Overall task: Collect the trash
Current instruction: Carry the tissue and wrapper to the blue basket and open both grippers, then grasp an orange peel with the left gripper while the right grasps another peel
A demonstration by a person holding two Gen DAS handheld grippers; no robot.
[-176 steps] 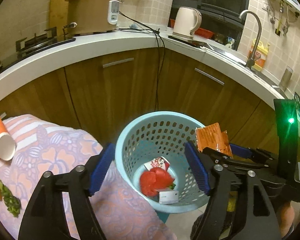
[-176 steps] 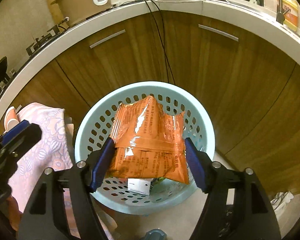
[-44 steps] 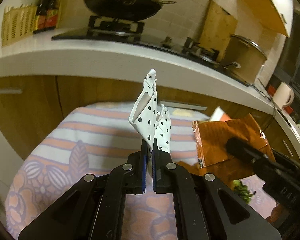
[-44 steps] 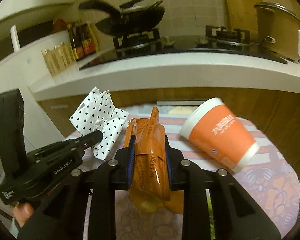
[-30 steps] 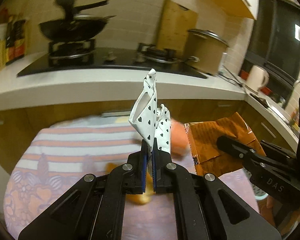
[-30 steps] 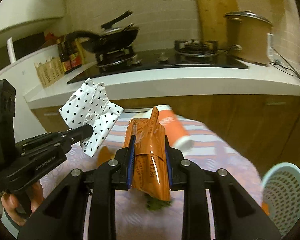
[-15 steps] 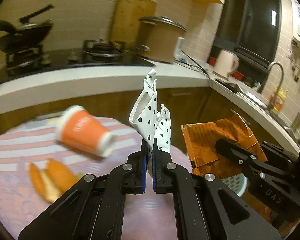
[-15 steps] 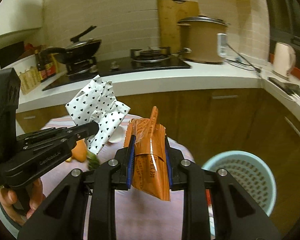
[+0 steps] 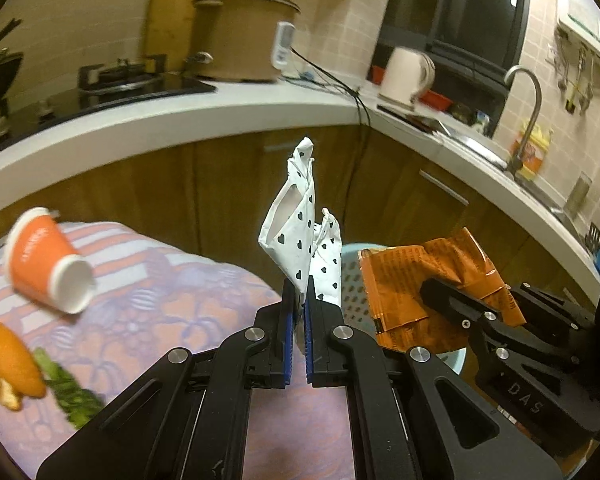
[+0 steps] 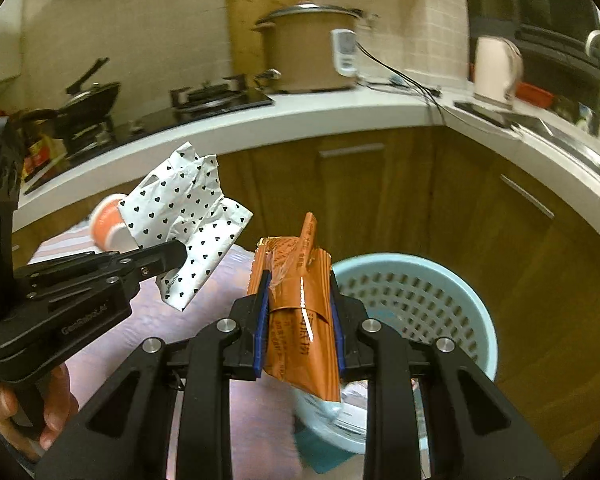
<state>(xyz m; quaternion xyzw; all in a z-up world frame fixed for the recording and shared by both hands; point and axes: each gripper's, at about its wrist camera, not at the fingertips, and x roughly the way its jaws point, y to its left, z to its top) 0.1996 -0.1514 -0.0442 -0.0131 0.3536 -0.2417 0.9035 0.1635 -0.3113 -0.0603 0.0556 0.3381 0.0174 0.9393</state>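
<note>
Both grippers are swinging away from the stove side toward the sink corner, and the basket, absent from view a second ago, is now coming under them. Left gripper (image 9: 296, 312): jaws clenched, pinching the heart-printed paper wrapper (image 9: 300, 240), which is standing up above them. Right gripper (image 10: 298, 316): jaws grasping the folded orange snack bag (image 10: 300, 304), its lower end hanging over the near rim of the pale blue basket (image 10: 460, 280). Some packaging is already lying in the basket's bottom, partly hidden. Neither held piece is released yet; judging by this, the drop into the basket is the step in hand. Left behind on the cloth-covered table (image 9: 172, 288): an orange paper cup (image 9: 44, 260) lying on its side, orange peel (image 9: 14, 364) and green scraps (image 9: 74, 396). Beyond, the kitchen counter is carrying a rice cooker (image 10: 308, 48) and a kettle (image 10: 496, 72).
</note>
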